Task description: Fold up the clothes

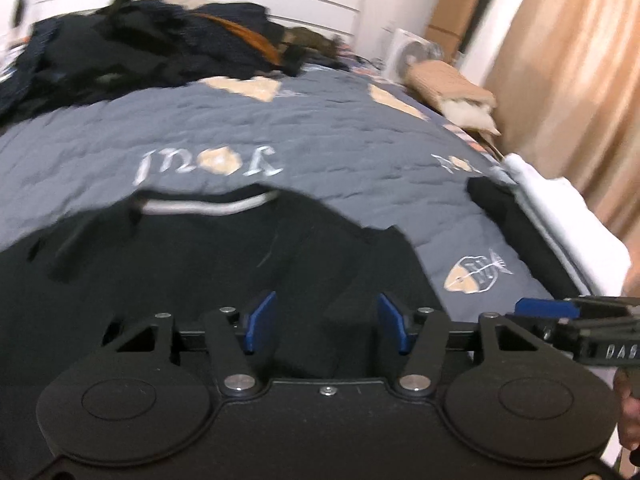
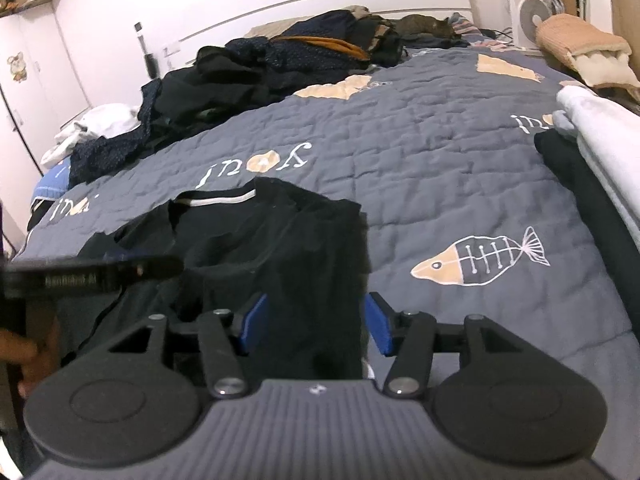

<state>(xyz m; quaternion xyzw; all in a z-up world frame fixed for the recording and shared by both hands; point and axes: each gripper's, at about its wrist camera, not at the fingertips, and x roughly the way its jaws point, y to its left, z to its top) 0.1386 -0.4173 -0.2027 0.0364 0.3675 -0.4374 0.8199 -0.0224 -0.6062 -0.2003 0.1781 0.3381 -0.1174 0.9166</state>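
A black garment (image 1: 180,272) with a white-trimmed neckline (image 1: 200,208) lies spread on the grey quilted bedcover (image 1: 320,132). My left gripper (image 1: 326,320) hovers low over its near part, jaws apart, with loose black cloth beneath and between the blue pads (image 1: 260,320). In the right wrist view the same garment (image 2: 260,240) has a raised fold running between the jaws of my right gripper (image 2: 316,322). A thin gap shows beside the right pad (image 2: 378,326), so nothing is pinched. The left gripper (image 2: 100,274) shows blurred at the left edge.
A heap of dark clothes (image 2: 260,68) covers the head of the bed. Along the right edge lie a folded white cloth (image 2: 600,132) and a black folded piece (image 2: 568,168). A fan (image 2: 532,16), a beige cushion (image 2: 580,44) and a curtain (image 1: 580,60) stand beyond.
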